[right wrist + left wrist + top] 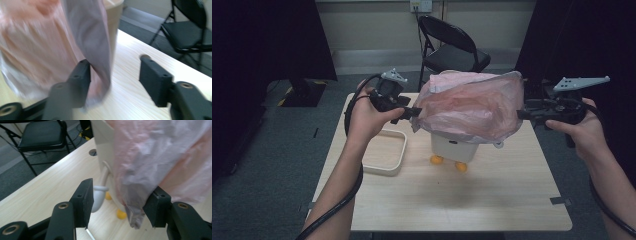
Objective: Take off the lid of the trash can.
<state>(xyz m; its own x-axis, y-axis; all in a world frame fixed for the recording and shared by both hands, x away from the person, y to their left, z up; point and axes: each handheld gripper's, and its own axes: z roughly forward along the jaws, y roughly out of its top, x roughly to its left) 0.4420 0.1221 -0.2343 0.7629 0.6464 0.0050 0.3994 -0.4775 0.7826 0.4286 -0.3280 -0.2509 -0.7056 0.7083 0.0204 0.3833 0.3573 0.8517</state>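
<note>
While crinkly pink bag [469, 105] drapes the white bin [454, 147], both grippers [412, 112] [521, 114] flank it level, fingers half-open, gripping nothing.

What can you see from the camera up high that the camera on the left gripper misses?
The high view alone shows both hands, the right gripper and a cream tray. The left gripper view alone shows its own open jaws up close, with a hanging corner of the pink plastic bag between them. Both show the bag draped over the white bin, its orange feet, and the black chair.
</note>
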